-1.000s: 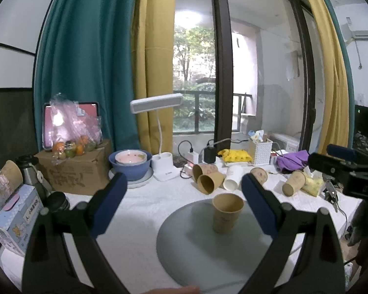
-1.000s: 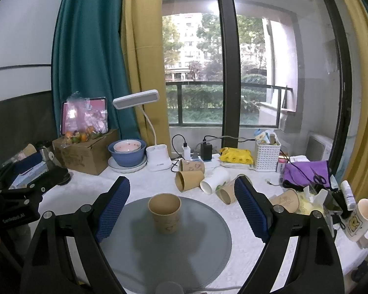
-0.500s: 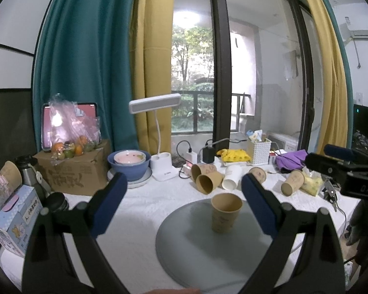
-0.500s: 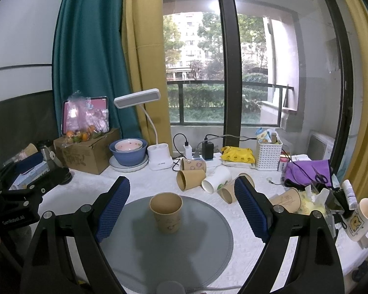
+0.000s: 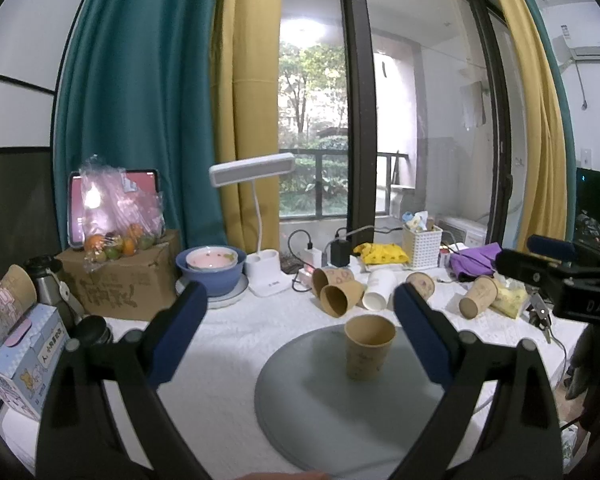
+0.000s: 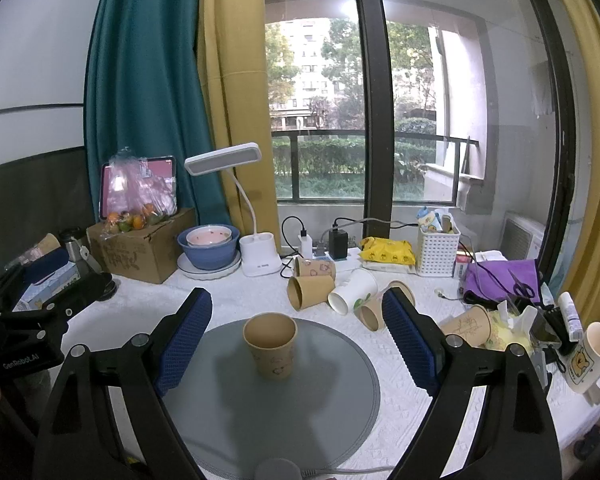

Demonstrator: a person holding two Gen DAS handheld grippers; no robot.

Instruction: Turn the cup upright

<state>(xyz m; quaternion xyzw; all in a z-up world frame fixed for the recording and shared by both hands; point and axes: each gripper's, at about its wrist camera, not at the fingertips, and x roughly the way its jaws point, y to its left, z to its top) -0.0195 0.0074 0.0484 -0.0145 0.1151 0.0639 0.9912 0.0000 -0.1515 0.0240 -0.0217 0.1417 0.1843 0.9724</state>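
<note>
Standing upright on grey mat (image 6: 340, 420): cup (image 6: 271, 345). Both grippers' jaws wide, empty. Left gripper (image 6: 24, 336) marked "GenRoboLAI".

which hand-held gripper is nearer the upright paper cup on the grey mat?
Right, narrowly. The right hand-held gripper is open, with the paper cup roughly centred just ahead. The left hand-held gripper is open too, and the cup sits off towards its right finger.

Tan cup (image 6: 271, 344) w/ small prints, grey round mat (image 6: 320, 412), blue-padded fingers (image 6: 185, 334), white tablecloth (image 6: 228, 296).

Left gripper (image 5: 300, 332), right gripper (image 6: 298, 330), jaws spread wide
</note>
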